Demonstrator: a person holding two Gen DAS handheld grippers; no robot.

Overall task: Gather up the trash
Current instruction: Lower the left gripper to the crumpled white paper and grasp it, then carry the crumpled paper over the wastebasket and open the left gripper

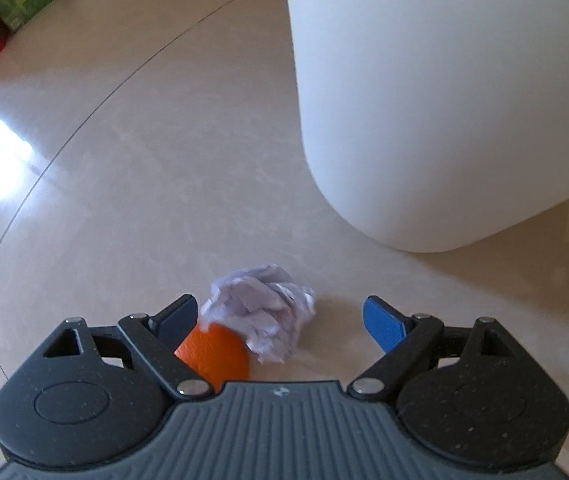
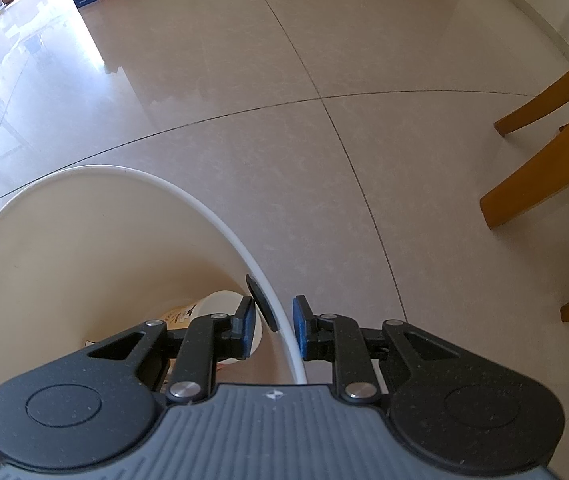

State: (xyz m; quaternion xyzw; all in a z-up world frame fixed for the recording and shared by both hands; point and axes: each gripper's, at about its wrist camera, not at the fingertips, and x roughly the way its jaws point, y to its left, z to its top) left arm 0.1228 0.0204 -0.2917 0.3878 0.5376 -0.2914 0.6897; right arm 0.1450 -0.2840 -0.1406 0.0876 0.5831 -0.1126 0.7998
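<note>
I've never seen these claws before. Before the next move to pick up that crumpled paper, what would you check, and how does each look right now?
1. Left claw open wide enough: ok, its blue pads stand well apart.
2. Crumpled white paper ball between the pads: ok, though nearer the left pad.
3. Orange rounded object clear of the grasp: not ok, it lies against the paper by the left pad.
4. Tall white plastic bin close by: ok, just beyond the paper.
5. Right claw holding the bin rim: ok, its pads straddle the rim.
6. Room in the bin: ok, only a paper cup shows inside.
</note>
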